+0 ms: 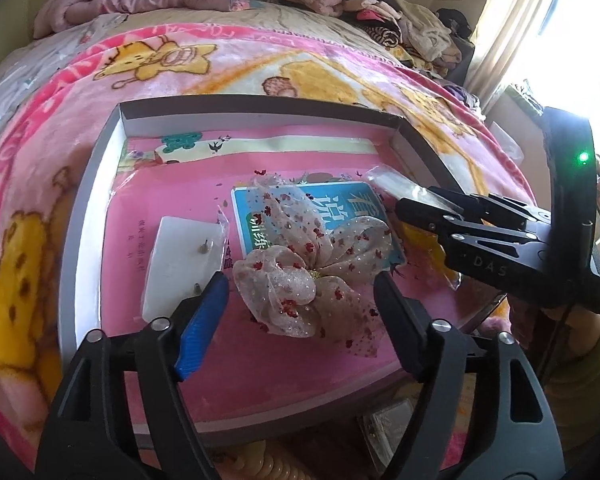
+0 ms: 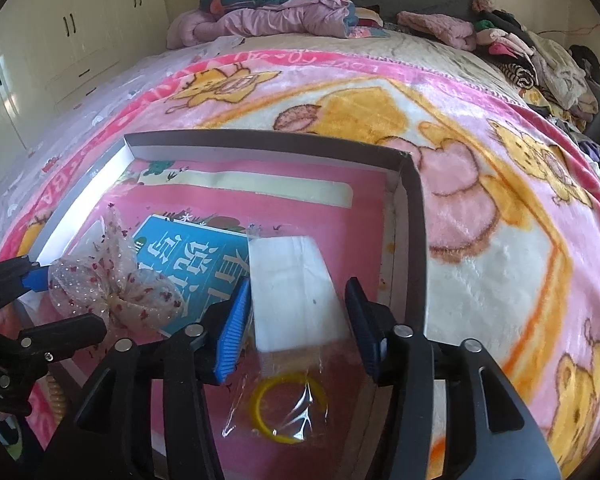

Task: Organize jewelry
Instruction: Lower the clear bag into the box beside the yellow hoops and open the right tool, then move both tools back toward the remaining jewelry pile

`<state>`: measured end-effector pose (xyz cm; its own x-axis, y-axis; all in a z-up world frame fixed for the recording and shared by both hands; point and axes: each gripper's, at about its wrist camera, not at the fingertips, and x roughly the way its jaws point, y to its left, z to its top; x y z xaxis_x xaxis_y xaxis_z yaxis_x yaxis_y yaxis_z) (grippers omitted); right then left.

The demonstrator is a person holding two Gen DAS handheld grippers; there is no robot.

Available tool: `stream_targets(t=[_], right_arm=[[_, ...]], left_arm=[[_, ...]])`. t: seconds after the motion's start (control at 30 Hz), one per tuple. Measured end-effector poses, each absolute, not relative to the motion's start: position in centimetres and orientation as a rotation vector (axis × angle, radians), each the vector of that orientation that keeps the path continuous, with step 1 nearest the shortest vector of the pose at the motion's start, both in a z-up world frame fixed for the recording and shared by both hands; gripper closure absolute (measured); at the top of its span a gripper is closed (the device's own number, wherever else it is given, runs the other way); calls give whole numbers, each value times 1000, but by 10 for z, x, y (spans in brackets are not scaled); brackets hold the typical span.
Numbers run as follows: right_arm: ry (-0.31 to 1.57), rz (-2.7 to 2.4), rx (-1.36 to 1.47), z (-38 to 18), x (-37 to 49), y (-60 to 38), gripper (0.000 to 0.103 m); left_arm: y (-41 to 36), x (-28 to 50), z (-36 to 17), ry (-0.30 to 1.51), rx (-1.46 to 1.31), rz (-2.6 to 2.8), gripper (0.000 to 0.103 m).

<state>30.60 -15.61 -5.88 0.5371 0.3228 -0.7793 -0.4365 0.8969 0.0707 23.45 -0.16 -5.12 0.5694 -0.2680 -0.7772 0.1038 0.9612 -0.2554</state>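
Nearest the lens in the left wrist view, the left gripper stands with its jaws apart, and the sheer spotted bow lies between them on the pink floor of the shallow grey box, neither pad pressing on it. That box serves as the landmark: it sits on a pink cartoon blanket spread over a bed, and everything being sorted lies inside its walls. Partly under the bow, toward the box's far wall, is a teal booklet with white characters. Just beside the bow, toward the box's left wall in the left wrist view, lies a white card in a clear sleeve with two small studs on it. In the right wrist view, the right gripper also has its jaws apart, straddling a second white card in a clear bag near the box's right wall; the pads flank the card without clamping it, though the blue pad sits very close to its edge. Closer to the box's near edge, in a crinkled clear bag, lies a yellow ring-shaped band. Beyond the box, at the far side of the bed, are heaps of clothes, and pale cupboards stand to the left.
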Motion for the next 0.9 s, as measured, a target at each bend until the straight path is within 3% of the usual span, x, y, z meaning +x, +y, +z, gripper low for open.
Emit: stream_targets(t=[0.1, 0.17, 0.3, 0.5, 0.9], right_arm=[[884, 451, -117, -53, 301, -162, 46], [873, 449, -115, -48, 297, -165, 41], [839, 438, -101, -35, 286, -173, 27], [793, 436, -95, -16, 270, -181, 16], [754, 442, -90, 6, 242, -189, 14]], left_arm=[[0, 232, -49, 939, -192, -212, 34], [1, 231, -46, 938, -197, -207, 26], [4, 227, -39, 927, -203, -199, 23], [8, 219, -29, 910, -200, -181, 15], [19, 202, -8, 872, -215, -152, 12]])
